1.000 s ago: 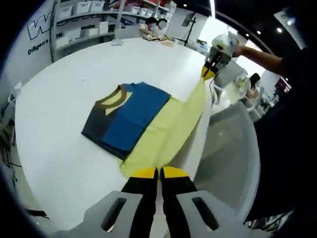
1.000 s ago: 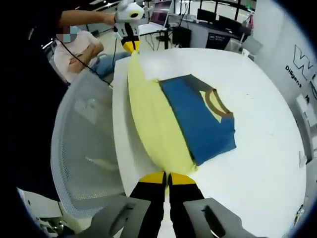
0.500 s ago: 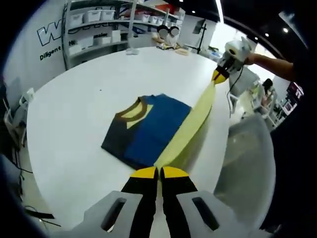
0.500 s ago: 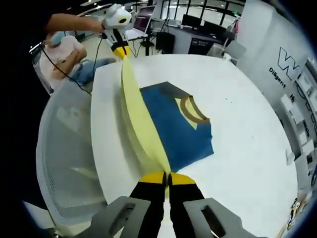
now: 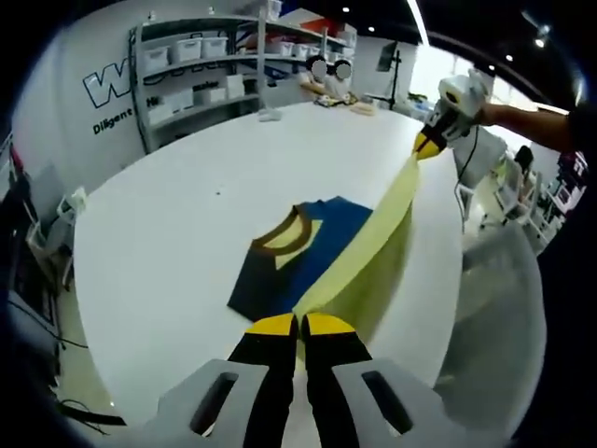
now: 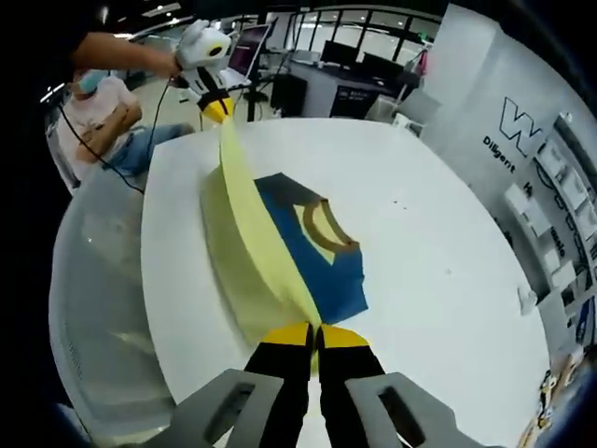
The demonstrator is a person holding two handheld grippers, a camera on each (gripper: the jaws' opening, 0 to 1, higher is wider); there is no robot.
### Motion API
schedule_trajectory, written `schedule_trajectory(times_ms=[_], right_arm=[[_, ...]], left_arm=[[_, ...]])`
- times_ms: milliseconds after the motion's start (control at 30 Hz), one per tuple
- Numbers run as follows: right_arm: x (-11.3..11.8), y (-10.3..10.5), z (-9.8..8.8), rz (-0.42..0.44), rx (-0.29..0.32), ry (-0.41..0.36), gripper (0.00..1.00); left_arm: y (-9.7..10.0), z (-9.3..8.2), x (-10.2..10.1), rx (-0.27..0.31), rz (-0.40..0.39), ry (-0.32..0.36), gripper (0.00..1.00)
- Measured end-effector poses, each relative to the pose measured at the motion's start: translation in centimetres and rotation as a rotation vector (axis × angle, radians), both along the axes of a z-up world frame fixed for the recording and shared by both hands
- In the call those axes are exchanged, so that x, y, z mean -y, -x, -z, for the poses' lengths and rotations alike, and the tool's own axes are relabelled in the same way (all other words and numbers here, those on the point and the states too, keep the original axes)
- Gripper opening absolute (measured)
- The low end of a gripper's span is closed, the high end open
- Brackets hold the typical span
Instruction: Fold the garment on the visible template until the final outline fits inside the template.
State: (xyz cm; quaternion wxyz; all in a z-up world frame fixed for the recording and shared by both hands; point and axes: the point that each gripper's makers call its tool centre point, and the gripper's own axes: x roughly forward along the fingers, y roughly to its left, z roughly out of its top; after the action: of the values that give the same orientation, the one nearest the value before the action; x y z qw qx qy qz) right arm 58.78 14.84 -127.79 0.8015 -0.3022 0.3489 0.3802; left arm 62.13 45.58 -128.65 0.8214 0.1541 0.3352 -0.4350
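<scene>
Above the white table (image 5: 168, 233) I hold the shirt's (image 5: 298, 257) yellow hem (image 5: 373, 233) taut, left gripper (image 5: 298, 324) and right gripper (image 6: 315, 334) each clamped on a corner. I should carry both corners evenly toward the far collar (image 6: 322, 224), keeping the edge straight.
</scene>
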Motion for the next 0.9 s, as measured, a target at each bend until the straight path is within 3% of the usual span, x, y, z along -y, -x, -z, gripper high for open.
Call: schedule_trajectory(times_ms=[600,900], right_arm=[[-0.3,-4.9,-1.3,0.047,0.134,0.027,0.0],[-0.4,-7.3,0.2,0.041,0.14,0.092,0.0]], left_arm=[[-5.5,-1.1,-0.2,0.093,-0.134,0.039,0.0],[-7.6,-0.5,-0.5,0.093,-0.178,0.042,0.0]])
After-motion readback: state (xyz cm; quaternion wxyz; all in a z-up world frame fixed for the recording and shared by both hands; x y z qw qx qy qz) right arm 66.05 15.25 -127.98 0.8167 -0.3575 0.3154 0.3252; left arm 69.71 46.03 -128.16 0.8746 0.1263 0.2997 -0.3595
